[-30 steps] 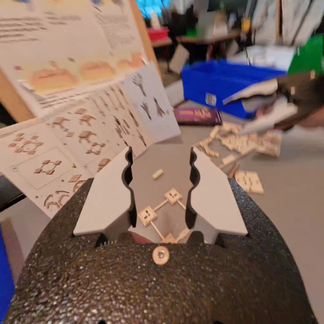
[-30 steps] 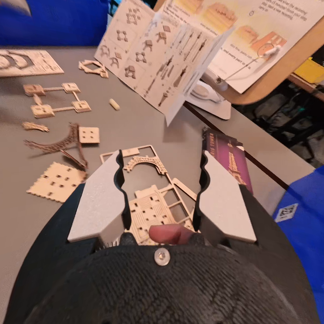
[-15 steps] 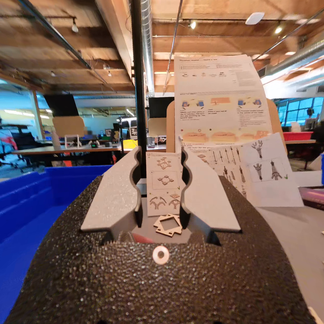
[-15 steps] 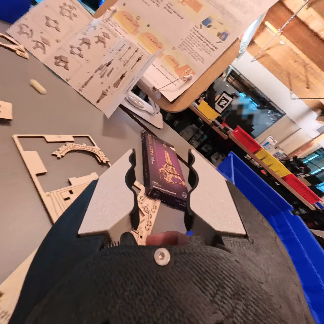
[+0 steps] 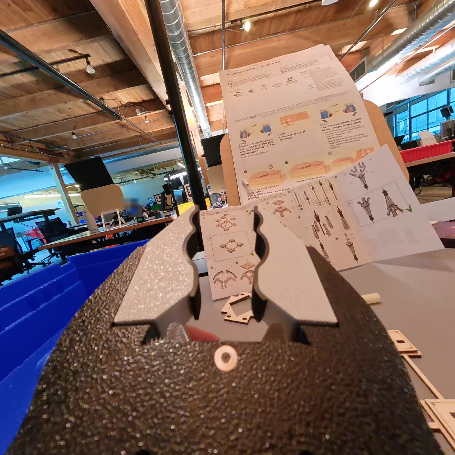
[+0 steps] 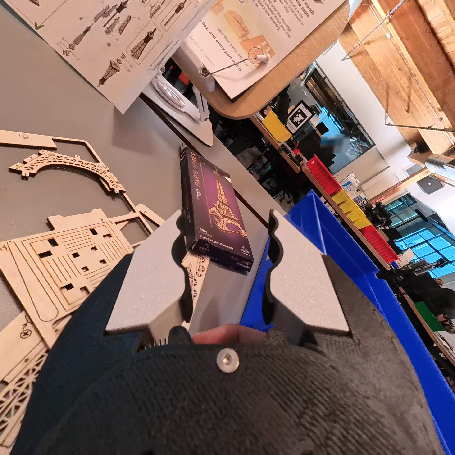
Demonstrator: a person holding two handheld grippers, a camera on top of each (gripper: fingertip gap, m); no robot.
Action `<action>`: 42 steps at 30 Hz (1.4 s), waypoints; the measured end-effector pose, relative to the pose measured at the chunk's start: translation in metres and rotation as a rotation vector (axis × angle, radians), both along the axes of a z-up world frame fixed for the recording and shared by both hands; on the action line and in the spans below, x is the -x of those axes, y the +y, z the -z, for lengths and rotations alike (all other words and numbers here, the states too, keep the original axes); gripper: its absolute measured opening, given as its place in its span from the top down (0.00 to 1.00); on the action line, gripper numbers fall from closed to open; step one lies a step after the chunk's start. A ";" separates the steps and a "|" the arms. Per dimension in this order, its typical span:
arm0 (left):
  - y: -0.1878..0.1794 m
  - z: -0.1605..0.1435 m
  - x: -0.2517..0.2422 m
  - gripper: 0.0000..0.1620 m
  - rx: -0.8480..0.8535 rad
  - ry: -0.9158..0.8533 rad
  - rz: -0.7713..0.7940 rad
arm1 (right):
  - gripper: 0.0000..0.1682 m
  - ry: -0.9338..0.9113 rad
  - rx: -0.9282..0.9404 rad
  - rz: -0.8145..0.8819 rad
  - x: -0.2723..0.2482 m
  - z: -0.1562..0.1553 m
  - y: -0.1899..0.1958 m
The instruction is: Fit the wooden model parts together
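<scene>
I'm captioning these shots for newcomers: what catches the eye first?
The open left gripper frames a small square wooden frame lying on the grey table before the unfolded instruction booklet. The open right gripper points at the dark purple kit box, with pale wooden part sheets beside it.

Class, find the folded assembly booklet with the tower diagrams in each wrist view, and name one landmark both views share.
Left wrist view: the assembly booklet stands open on the grey table, centre to right, behind the left gripper.
Right wrist view: the booklet fills the top left corner, cut by the frame.
Shared landmark: the instruction sheet on the wooden board behind it.
</scene>
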State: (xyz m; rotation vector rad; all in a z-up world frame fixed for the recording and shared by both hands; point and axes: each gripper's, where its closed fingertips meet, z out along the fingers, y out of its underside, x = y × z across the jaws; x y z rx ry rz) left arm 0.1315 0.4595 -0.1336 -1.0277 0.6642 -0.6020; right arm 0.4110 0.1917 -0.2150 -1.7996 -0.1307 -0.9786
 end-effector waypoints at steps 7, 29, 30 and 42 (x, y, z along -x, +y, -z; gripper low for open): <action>-0.001 0.004 -0.007 0.75 -0.014 0.038 0.003 | 0.62 0.000 0.014 -0.015 0.003 0.003 0.003; -0.006 0.013 -0.017 0.78 -0.046 0.109 0.004 | 0.62 0.000 0.037 -0.002 0.002 0.007 0.002; -0.006 0.013 -0.017 0.78 -0.047 0.109 0.004 | 0.62 0.002 0.038 -0.001 0.002 0.007 0.002; -0.015 0.016 -0.025 0.80 -0.108 0.163 0.015 | 0.62 -0.014 0.075 0.006 0.001 0.013 0.004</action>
